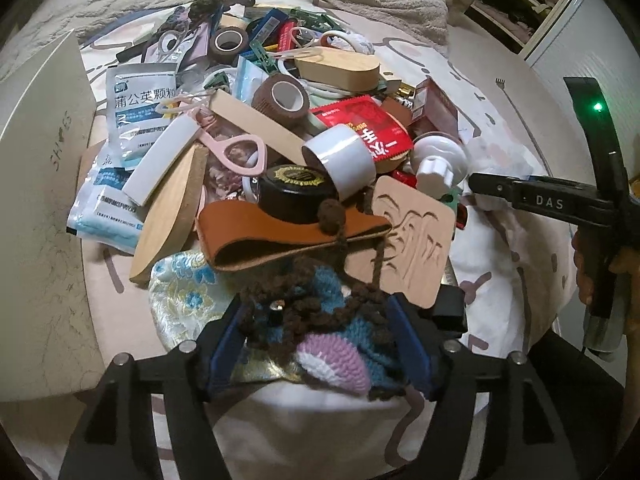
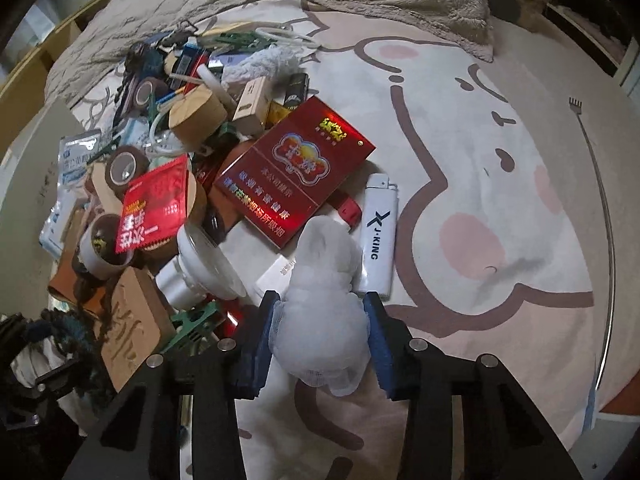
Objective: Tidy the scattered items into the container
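I work 2 grippers over a heap of clutter on a cartoon-print bedspread (image 2: 500, 184), both at the pick-up step of the tidy. At far left in the left wrist view stands the pale shoe box (image 1: 44, 184), my best guess for the container, its wall just beside the medicine sachets (image 1: 136, 116). My left gripper (image 1: 320, 332) has its jaws spread around a blue and purple crochet toy (image 1: 336, 356) wound with brown yarn; the blue pads sit at its flanks, but I cannot tell whether they press it. The toy lies at the near edge of the heap, on an embroidered cloth (image 1: 180, 280). The yarn runs up over the brown leather sleeve (image 1: 280, 236) and the carved tan pad (image 1: 416, 232), so I judge a lift could drag both; the next move calls for a firm close and a slow rise toward the box. Further right, my right gripper (image 2: 320, 340) has its jaws pinching a white mesh puff (image 2: 324, 308), pads touching both sides. It rests on the bedspread at the right edge of the heap, touching the white lighter (image 2: 378, 232) and just below the red cigarette carton (image 2: 296, 172). I judge it ready to lift, though the whole heap lies between it and the box
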The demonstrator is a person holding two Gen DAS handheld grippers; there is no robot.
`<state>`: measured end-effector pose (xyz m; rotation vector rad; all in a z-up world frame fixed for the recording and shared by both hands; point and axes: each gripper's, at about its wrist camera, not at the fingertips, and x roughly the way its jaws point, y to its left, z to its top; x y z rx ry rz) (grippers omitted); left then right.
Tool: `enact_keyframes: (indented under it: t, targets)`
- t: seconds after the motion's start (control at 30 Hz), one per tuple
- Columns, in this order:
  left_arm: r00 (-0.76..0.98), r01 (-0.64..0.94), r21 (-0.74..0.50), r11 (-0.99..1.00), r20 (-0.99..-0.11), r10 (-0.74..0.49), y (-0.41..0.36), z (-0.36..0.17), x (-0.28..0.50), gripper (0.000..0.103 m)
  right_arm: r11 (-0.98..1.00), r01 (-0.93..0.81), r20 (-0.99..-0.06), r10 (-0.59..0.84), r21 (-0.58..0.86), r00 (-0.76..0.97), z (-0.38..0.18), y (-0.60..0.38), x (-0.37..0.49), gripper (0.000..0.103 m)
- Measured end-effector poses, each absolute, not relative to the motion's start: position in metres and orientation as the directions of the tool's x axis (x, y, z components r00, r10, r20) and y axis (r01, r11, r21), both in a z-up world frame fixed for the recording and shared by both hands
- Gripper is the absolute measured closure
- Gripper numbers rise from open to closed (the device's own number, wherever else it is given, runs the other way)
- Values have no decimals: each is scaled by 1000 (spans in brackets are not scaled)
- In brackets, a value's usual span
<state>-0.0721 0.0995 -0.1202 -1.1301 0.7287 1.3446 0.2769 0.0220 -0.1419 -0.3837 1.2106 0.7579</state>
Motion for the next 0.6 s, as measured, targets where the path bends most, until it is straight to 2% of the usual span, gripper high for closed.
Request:
enact_keyframes:
  t: [0.07,0.13,0.33,0.6]
  targets:
    - [143,-970,-203,-132,-921,362,96,-120,-72,31,699,-705,-937,314,119,154,-143,23,276,61]
    - [140,-971,-197,-133,-925,352,95,-122,-71,27,703,-696,-936,326,146,132,-144,23,277,68]
    - [126,-976,-177,-127,-933,336,95,-124,-67,16,700,-689,-911,386,186,146,-126,21,274,69]
    - [157,-972,-204,-115,-933,325,98,-127,-60,15,690,-681,-873,462,245,154,-100,20,276,69]
